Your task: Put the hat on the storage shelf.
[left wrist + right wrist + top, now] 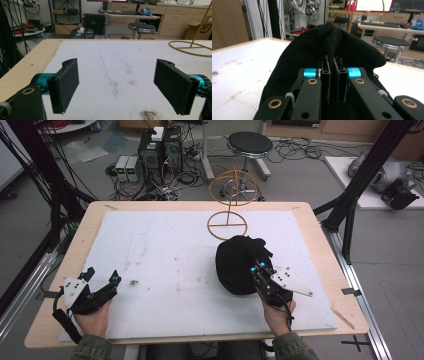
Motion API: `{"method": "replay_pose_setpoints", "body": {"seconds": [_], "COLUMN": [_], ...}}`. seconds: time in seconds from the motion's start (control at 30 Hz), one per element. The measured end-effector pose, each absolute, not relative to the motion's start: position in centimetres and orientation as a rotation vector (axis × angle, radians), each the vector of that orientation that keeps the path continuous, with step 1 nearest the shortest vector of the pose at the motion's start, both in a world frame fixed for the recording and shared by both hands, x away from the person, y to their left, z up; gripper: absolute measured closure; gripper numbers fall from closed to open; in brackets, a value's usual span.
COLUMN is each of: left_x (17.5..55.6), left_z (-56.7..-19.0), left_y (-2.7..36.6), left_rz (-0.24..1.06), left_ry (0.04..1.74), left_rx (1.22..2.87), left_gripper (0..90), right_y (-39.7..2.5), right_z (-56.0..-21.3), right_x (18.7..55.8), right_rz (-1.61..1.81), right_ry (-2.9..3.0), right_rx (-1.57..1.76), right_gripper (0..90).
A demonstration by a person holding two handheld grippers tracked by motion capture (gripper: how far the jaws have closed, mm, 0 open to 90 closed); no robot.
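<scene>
The right gripper (pixel 258 268) sits at the right side of the table, held in a hand (pixel 278 316) that comes in from the near edge. Its two black jaws are pressed together on a fold of a black fabric item (pixel 238 264), probably a cap or hat. In the right gripper view (pixel 331 75) the pinched cloth shows as a thin ridge between the jaws, and the black fabric (pixel 329 47) bulges up and away from them in a rounded hump. The fabric lies on the white mat (pixel 165 250), right of centre, with the jaws gripping its near right edge.

Just beyond the fabric stands a thin yellow wire stand (pixel 229 205), with a flat ring base on the mat and a looped shape on top.

The left gripper (pixel 102 279) rests at the near left corner of the mat, held in the other hand (pixel 94 320), well apart from the fabric. Its jaws are spread wide with nothing between them. In the left gripper view (pixel 117 85), stained white mat (pixel 112 62) shows between the two black pads, and part of the yellow ring base (pixel 190 48) lies far off to the right.

The mat covers most of a light wooden table (pixel 75 250).
</scene>
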State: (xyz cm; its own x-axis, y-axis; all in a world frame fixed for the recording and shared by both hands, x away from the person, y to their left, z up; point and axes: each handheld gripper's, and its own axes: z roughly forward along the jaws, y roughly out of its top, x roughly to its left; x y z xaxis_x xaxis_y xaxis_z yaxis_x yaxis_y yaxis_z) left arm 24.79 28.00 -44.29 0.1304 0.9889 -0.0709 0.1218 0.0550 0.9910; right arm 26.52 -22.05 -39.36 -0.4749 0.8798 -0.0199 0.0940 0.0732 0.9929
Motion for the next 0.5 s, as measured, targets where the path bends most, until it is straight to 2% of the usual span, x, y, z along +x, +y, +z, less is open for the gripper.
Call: {"method": "replay_pose_setpoints", "body": {"seconds": [0.5], "left_x": [24.8], "left_z": [-44.2], "left_y": [28.1], "left_rz": [0.990], "left_ry": [1.228], "left_rx": [1.291], "left_gripper": [20.4], "right_y": [-21.5], "right_z": [-37.2], "right_x": [26.0], "right_rz": [1.558], "right_ry": [1.569], "right_rx": [0.887], "right_gripper": [86.8]}}
